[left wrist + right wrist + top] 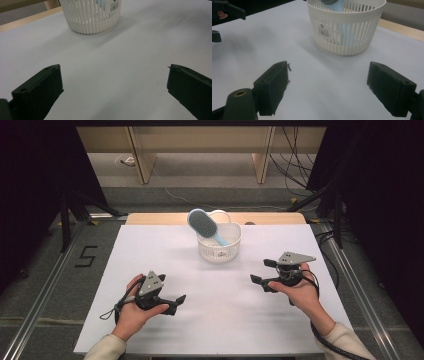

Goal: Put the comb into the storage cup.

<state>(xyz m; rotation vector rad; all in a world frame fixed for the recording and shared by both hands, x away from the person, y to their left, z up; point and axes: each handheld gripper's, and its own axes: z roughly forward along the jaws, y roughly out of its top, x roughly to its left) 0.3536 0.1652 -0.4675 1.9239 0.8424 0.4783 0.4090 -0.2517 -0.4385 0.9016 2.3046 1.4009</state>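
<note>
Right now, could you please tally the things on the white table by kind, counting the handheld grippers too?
Baskets: 1, the white slatted basket.
Brushes: 1, the light blue hairbrush standing in that basket.
Grippers: 2, the left gripper and the right gripper, both with fingers spread open and holding nothing.
Total: 4.

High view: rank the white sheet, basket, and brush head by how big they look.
1. White sheet, by far the largest.
2. Basket.
3. Brush head, smallest, though it stands higher, nearer the camera.
</note>
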